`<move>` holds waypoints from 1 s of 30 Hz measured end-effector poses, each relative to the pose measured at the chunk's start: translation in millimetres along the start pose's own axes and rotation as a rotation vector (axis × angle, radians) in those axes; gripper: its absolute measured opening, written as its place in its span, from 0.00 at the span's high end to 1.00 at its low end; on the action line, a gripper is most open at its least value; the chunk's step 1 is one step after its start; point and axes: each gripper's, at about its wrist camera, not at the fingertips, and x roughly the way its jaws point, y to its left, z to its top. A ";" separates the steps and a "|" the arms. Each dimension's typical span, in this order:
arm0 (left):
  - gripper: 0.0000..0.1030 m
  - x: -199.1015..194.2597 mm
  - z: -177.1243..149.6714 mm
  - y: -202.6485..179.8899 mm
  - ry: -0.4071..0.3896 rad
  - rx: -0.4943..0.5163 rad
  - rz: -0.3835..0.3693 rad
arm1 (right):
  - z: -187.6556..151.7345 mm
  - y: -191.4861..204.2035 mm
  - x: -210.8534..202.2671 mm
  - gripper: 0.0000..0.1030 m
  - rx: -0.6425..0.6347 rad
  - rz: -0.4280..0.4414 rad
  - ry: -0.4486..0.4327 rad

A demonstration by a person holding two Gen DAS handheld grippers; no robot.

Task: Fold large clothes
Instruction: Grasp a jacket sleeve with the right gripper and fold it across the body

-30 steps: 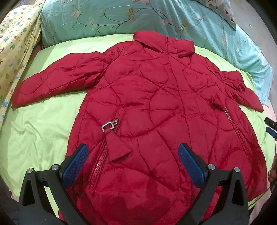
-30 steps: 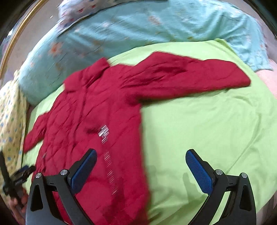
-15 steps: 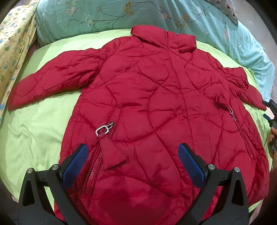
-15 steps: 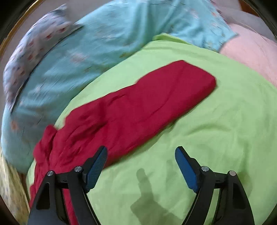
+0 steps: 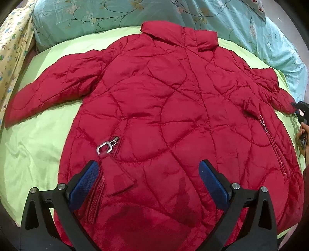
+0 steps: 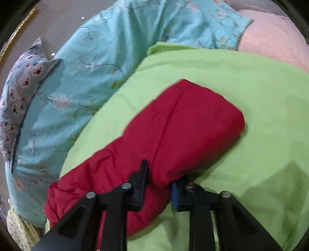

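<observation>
Covering the bed, a lime-green sheet (image 5: 34, 146) carries the red quilted puffer coat (image 5: 173, 108), spread flat, collar toward the turquoise floral pillow (image 5: 92, 17). Only the right wrist view shows a pink blanket (image 6: 274, 36). The right gripper (image 6: 157, 185) pinches the coat's sleeve (image 6: 183, 123) between nearly closed fingers. The left gripper (image 5: 148, 180), fingers wide apart and holding nothing, hovers over the hem beside a silver zipper pull (image 5: 105, 147).

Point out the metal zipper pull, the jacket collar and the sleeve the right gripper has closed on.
metal zipper pull (image 5: 105, 148), left wrist view, on the silver loop.
jacket collar (image 5: 179, 33), left wrist view, mid-collar.
sleeve (image 6: 183, 123), right wrist view, on its quilted middle, ahead of the right gripper (image 6: 159, 185).
</observation>
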 end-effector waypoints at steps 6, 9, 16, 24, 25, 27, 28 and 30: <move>0.00 6.2 5.3 0.1 0.000 -0.002 -0.015 | -2.0 52.4 -26.7 0.88 -0.117 0.072 -0.030; 0.00 3.7 6.7 2.2 -0.008 -0.007 -0.029 | -7.9 86.1 -39.2 0.88 -0.186 0.124 -0.033; 0.00 -4.2 8.5 19.5 -0.035 -0.033 -0.042 | -46.6 176.3 -60.6 0.89 -0.352 0.271 0.010; 0.00 -8.3 8.9 48.9 -0.052 -0.095 -0.053 | -120.6 267.9 -60.0 0.89 -0.520 0.424 0.133; 0.00 -9.2 8.6 52.9 -0.055 -0.106 -0.057 | -129.6 275.8 -58.7 0.89 -0.532 0.441 0.150; 0.00 -11.4 7.7 60.3 -0.061 -0.126 -0.064 | -151.5 293.3 -53.4 0.89 -0.563 0.469 0.193; 0.00 -12.8 7.4 64.1 -0.065 -0.136 -0.066 | -158.1 297.3 -51.3 0.89 -0.574 0.475 0.206; 0.00 -15.6 7.1 70.8 -0.073 -0.152 -0.068 | -176.6 312.2 -43.8 0.89 -0.600 0.492 0.246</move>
